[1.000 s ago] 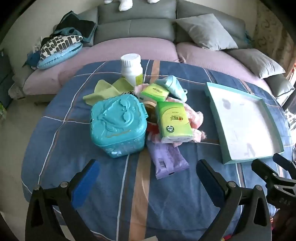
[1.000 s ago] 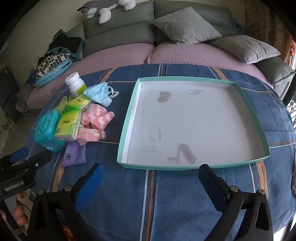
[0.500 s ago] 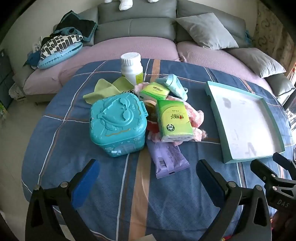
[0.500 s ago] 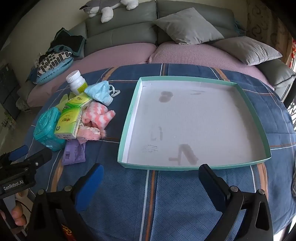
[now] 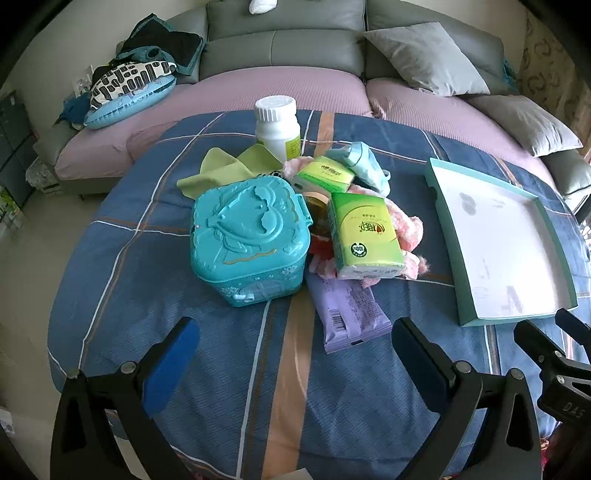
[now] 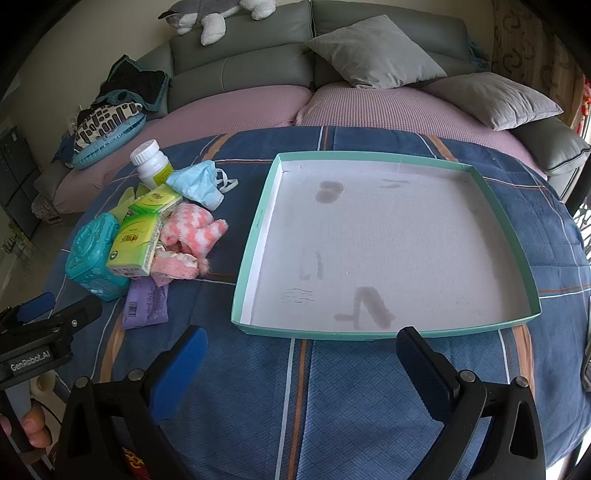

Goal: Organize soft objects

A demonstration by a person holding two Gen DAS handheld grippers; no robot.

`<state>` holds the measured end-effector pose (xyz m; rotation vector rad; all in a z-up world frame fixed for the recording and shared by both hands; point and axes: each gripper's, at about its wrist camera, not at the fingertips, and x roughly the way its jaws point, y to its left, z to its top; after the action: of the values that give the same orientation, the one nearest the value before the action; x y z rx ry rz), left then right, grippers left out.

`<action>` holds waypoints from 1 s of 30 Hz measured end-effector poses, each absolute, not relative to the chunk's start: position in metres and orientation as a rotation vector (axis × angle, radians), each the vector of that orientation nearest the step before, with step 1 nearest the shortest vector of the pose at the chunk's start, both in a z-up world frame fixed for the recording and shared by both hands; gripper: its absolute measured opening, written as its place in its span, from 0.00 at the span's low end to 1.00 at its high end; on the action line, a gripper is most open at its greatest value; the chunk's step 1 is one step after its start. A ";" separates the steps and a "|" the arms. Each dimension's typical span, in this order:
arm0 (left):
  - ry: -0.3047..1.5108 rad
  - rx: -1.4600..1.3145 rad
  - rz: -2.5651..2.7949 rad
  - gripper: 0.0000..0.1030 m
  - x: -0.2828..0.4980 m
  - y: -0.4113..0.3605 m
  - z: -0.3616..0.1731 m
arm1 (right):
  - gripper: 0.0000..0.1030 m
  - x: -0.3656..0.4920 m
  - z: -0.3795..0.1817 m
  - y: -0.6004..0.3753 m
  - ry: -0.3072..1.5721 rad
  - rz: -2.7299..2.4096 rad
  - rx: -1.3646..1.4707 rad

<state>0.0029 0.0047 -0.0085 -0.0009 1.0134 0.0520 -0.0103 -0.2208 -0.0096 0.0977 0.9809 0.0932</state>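
A pile sits on the blue cloth: a teal plastic box (image 5: 249,236), two green tissue packs (image 5: 364,236), pink fluffy socks (image 6: 192,232), a blue face mask (image 6: 197,182), a green cloth (image 5: 221,170), a purple wipes pack (image 5: 347,312) and a white bottle (image 5: 277,123). An empty teal-rimmed tray (image 6: 255,236) lies to the right of the pile. My left gripper (image 5: 295,354) is open, just short of the pile. My right gripper (image 6: 301,360) is open, in front of the tray's near rim.
The table is round with a blue plaid cloth (image 5: 147,295). A grey and pink sofa with cushions (image 6: 373,48) curves behind it. A plush toy (image 6: 207,14) lies on the sofa back. Clothes are heaped at the sofa's left end (image 5: 136,77).
My left gripper has moved a little closer to the pile. My right gripper has crept slightly toward the tray. Nothing on the table has moved.
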 end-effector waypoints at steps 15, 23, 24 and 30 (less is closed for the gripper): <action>1.032 -0.009 0.060 1.00 0.005 0.005 -0.013 | 1.00 -0.010 -0.010 -0.221 0.982 0.092 0.097; 1.035 -0.005 0.064 1.00 0.005 0.004 -0.013 | 1.00 -0.010 -0.010 -0.220 0.982 0.092 0.095; 1.035 -0.004 0.065 1.00 0.005 0.004 -0.013 | 1.00 -0.010 -0.010 -0.220 0.982 0.092 0.095; 1.036 0.000 0.064 1.00 0.005 0.004 -0.013 | 1.00 -0.010 -0.011 -0.220 0.983 0.092 0.095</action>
<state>0.0055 0.0038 -0.0131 0.0002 1.0358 0.0644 -0.0098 -0.2202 -0.0105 0.0949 0.9829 0.0921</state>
